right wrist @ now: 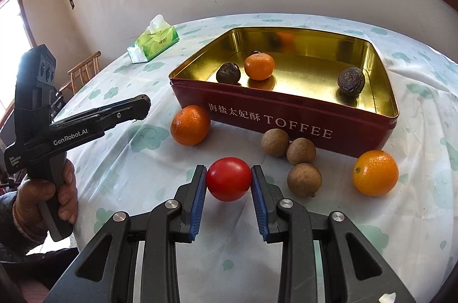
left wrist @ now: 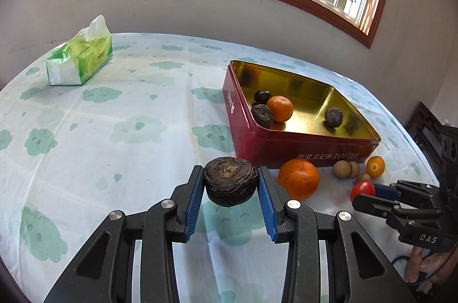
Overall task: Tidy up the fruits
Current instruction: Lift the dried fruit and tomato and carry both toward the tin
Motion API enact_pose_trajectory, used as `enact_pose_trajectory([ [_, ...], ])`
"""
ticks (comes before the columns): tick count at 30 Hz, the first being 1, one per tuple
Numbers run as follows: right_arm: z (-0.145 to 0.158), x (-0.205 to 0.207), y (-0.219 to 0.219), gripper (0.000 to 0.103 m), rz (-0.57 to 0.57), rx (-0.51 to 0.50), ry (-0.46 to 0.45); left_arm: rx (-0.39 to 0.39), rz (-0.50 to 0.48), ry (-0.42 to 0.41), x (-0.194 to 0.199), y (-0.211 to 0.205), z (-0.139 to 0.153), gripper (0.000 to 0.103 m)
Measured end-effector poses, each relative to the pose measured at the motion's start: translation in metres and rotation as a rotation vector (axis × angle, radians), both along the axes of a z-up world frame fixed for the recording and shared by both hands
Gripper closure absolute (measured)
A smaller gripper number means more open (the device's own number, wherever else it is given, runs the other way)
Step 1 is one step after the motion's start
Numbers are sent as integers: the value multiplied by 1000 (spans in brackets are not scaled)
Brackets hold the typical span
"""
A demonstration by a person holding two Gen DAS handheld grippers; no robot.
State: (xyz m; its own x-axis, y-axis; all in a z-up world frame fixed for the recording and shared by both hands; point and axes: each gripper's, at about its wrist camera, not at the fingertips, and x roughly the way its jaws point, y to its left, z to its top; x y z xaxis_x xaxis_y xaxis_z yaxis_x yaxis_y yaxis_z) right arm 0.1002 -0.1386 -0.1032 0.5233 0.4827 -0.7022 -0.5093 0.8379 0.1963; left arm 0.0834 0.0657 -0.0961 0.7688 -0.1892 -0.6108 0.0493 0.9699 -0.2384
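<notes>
My left gripper (left wrist: 230,179) is shut on a dark wrinkled fruit (left wrist: 230,181) and holds it above the tablecloth, left of the red toffee tin (left wrist: 300,148). My right gripper (right wrist: 229,179) is shut on a red tomato (right wrist: 228,178) near the table's front, in front of the tin (right wrist: 286,116). The tin holds an orange (right wrist: 259,66) and two dark wrinkled fruits (right wrist: 228,72) (right wrist: 351,81); a small dark fruit (left wrist: 262,96) sits behind the orange. Outside the tin lie an orange (right wrist: 190,125), a small orange (right wrist: 375,172) and three brown longans (right wrist: 304,179).
A green tissue pack (left wrist: 80,59) lies at the far left of the round table (left wrist: 100,131). A wooden chair (right wrist: 83,71) stands beyond the table's left edge. A wall and window are behind the table.
</notes>
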Motion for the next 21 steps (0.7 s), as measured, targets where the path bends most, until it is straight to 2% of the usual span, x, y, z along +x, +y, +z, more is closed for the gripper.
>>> enact_pose_trajectory([
  [5, 17, -5, -23, 74, -71, 66, -40, -4, 24, -7, -3, 2, 1, 65],
  [9, 22, -7, -40, 74, -119, 111, -32, 19, 30, -15, -5, -1, 2, 65],
  [12, 22, -9, -46, 74, -135, 118, -22, 57, 38, -33, -8, -6, 7, 65],
  [17, 27, -12, -54, 74, -146, 117, -31, 28, 54, -46, -12, -10, 17, 65],
  [21, 32, -11, -57, 74, -154, 127, -43, 77, 42, -84, -15, -22, 33, 65],
])
